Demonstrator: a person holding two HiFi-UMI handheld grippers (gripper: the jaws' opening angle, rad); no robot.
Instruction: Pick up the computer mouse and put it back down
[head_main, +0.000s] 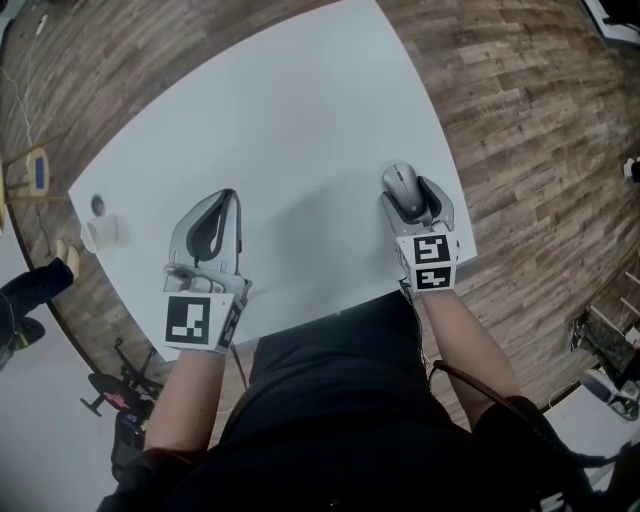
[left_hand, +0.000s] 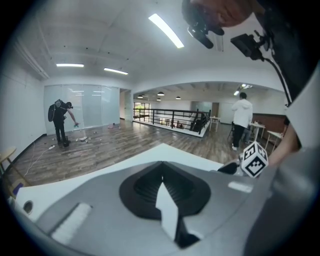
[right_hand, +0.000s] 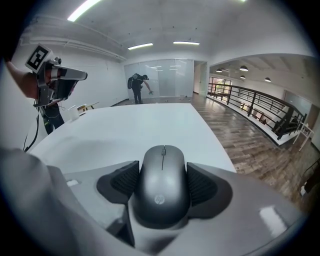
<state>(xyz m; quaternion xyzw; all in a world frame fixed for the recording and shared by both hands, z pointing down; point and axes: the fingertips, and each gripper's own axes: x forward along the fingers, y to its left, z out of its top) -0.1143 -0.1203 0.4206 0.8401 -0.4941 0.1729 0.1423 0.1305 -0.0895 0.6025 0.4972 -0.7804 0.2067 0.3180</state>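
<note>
The dark grey computer mouse (head_main: 401, 186) (right_hand: 162, 186) lies between the two jaws of my right gripper (head_main: 406, 192) (right_hand: 163, 172), near the white table's (head_main: 280, 110) right front corner. Both black ribbed pads (right_hand: 121, 183) touch the mouse's sides, so the gripper is shut on it. Whether the mouse rests on the table or hangs just above it I cannot tell. My left gripper (head_main: 229, 198) (left_hand: 161, 167) hovers over the table's front left part, its jaw tips meeting, with nothing held; only a sliver of table shows between the pads.
A small white cup (head_main: 101, 233) and a round grey object (head_main: 97, 205) stand at the table's left edge. The table's front edge runs just under both grippers. Wooden floor surrounds the table. Two people (left_hand: 61, 121) (left_hand: 241, 118) stand far off in the room.
</note>
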